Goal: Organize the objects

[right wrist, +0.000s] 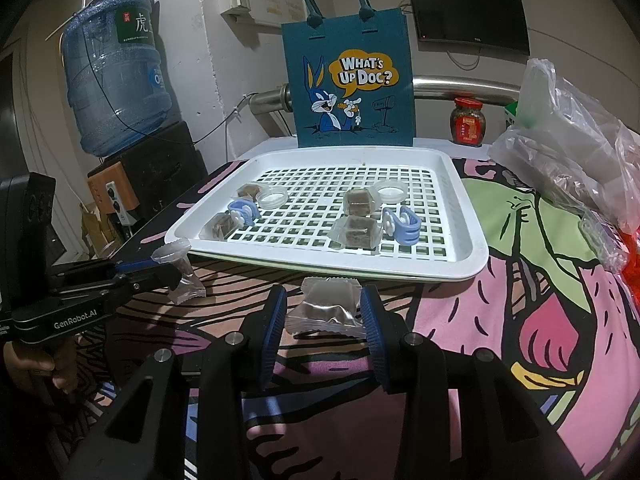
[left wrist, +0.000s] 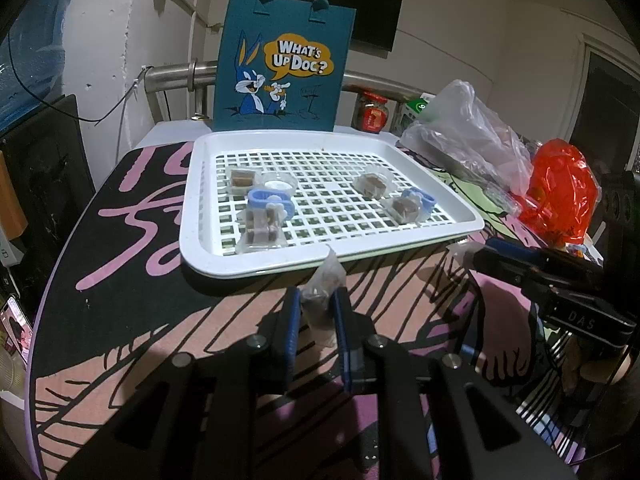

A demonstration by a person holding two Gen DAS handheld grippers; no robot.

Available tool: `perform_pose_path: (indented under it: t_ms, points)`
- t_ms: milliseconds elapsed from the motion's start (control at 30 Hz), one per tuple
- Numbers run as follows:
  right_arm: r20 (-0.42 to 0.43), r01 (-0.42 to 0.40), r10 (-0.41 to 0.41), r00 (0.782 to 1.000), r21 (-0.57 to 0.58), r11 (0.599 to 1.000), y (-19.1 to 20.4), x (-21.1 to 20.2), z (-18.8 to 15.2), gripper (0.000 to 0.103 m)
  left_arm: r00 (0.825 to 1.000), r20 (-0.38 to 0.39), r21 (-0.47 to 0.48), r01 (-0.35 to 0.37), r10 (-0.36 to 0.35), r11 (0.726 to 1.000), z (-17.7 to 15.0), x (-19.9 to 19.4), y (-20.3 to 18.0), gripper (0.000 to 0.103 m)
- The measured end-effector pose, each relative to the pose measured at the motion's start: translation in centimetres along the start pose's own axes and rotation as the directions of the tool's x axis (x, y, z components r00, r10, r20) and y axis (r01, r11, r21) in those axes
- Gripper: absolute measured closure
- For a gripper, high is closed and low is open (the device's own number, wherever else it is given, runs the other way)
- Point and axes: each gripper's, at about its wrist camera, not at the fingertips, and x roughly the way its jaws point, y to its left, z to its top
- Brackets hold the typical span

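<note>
Left gripper sits nearest in its wrist view, jaws clenched on a clear-wrapped brown snack, held just off the near edge of the white tray over the patterned tablecloth. Right gripper likewise grasps a second wrapped brown snack, pads pressed to both its sides, also just before the tray's near edge. A hand holds the left gripper's handle at the lower left of the right wrist view.

On the tray's grid floor: near left corner holds a wrapped snack with a blue clip touching behind it; further back on the left, another wrapped snack beside a small round clear lid. Right side: two wrapped snacks one behind the other, a second blue clip by the tray's right edge, a second round lid behind.

Past the tray's far edge stands a teal tote bag, upright, with a cartoon rabbit print. Right edge of the surface: crumpled clear plastic bag, red plastic bag, a red-lidded jar at the far right corner. Off the surface, far left: blue water jug. Dark wall screen at the back.
</note>
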Motion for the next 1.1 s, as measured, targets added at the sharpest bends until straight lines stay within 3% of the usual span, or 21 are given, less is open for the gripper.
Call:
perform_pose_path:
  t_ms: [1100]
  points:
    - [0.003, -0.006, 0.006, 1.0, 0.007, 1.0, -0.03, -0.04, -0.01, 0.065, 1.0, -0.003, -0.001, 0.0, 0.0, 1.0, 0.12, 0.03, -0.08, 0.086]
